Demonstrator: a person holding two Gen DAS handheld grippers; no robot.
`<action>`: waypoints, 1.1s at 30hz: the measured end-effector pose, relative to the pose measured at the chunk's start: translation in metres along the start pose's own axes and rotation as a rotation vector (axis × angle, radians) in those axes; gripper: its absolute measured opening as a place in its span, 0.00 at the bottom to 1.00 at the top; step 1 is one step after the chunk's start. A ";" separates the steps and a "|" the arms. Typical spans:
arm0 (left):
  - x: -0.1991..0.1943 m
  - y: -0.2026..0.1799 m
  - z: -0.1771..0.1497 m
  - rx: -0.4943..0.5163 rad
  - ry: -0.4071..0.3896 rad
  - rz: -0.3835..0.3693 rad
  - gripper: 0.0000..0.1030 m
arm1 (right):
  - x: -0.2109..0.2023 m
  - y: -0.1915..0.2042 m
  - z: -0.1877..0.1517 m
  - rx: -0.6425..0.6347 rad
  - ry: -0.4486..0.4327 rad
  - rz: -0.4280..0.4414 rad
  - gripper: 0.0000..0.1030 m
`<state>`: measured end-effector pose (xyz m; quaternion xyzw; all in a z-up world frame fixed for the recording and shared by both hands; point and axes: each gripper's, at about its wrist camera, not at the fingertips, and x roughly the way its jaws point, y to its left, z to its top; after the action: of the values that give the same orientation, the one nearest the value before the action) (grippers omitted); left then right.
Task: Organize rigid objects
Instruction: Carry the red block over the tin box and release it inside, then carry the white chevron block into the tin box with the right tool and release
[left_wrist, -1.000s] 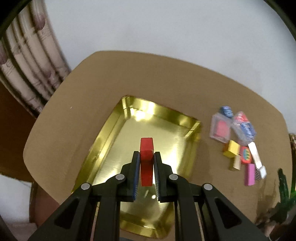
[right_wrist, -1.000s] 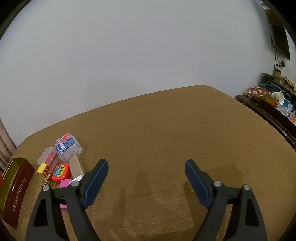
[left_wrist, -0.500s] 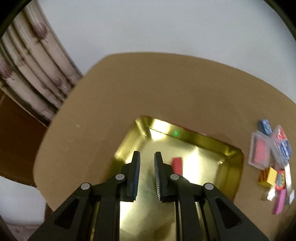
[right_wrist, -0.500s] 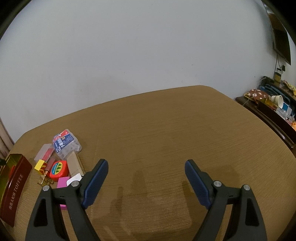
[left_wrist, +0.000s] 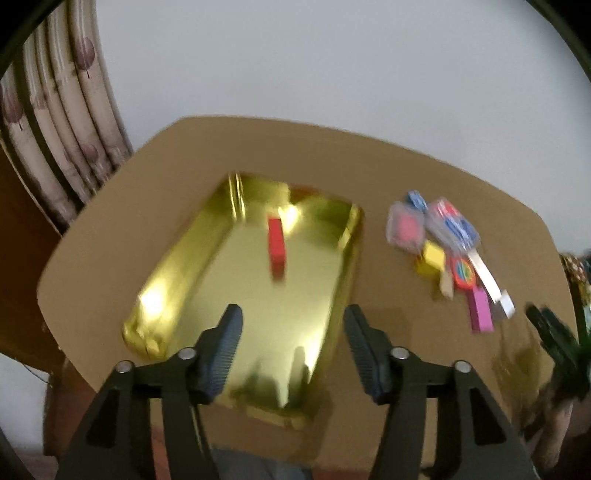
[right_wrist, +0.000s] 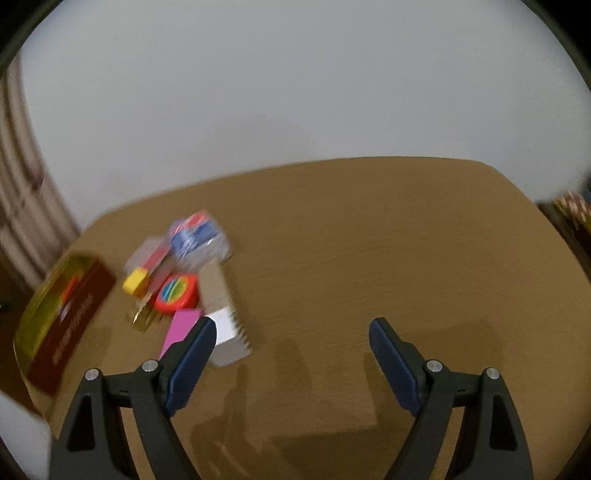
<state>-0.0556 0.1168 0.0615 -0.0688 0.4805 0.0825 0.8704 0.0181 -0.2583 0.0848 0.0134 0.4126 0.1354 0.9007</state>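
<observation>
A red block (left_wrist: 276, 246) lies inside the gold tin tray (left_wrist: 177, 266) toward its far end. My left gripper (left_wrist: 291, 343) is open and empty above the tray's near end. To the right of the tray lies a cluster of small objects: a yellow block (left_wrist: 433, 258), a round red tape measure (left_wrist: 463, 273), a pink block (left_wrist: 480, 314), clear plastic cases (left_wrist: 406, 227). My right gripper (right_wrist: 291, 347) is open and empty over bare table, with the cluster's pink block (right_wrist: 181, 328) and white box (right_wrist: 227, 332) by its left finger.
The tray's dark red outer wall (right_wrist: 70, 332) shows at the left of the right wrist view. Curtains (left_wrist: 55, 129) hang beyond the table's left edge. A dark plant (left_wrist: 557, 343) stands at the right edge. The table's (right_wrist: 369, 240) right half is brown wood.
My left gripper let go of the red block into the tray, opened wide and drew back. My right gripper moved left, closer to the cluster.
</observation>
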 end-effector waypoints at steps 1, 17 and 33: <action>0.001 -0.001 -0.011 0.004 0.017 -0.013 0.52 | 0.001 0.007 0.001 -0.042 0.018 0.007 0.85; 0.000 -0.006 -0.076 0.020 0.096 -0.001 0.54 | 0.055 0.049 0.004 -0.277 0.182 -0.036 0.29; -0.025 0.052 -0.118 -0.086 0.063 0.077 0.58 | 0.007 0.270 0.064 -0.568 0.149 0.301 0.29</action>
<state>-0.1769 0.1423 0.0182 -0.0904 0.5057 0.1342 0.8474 0.0073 0.0090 0.1591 -0.1874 0.4166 0.3773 0.8056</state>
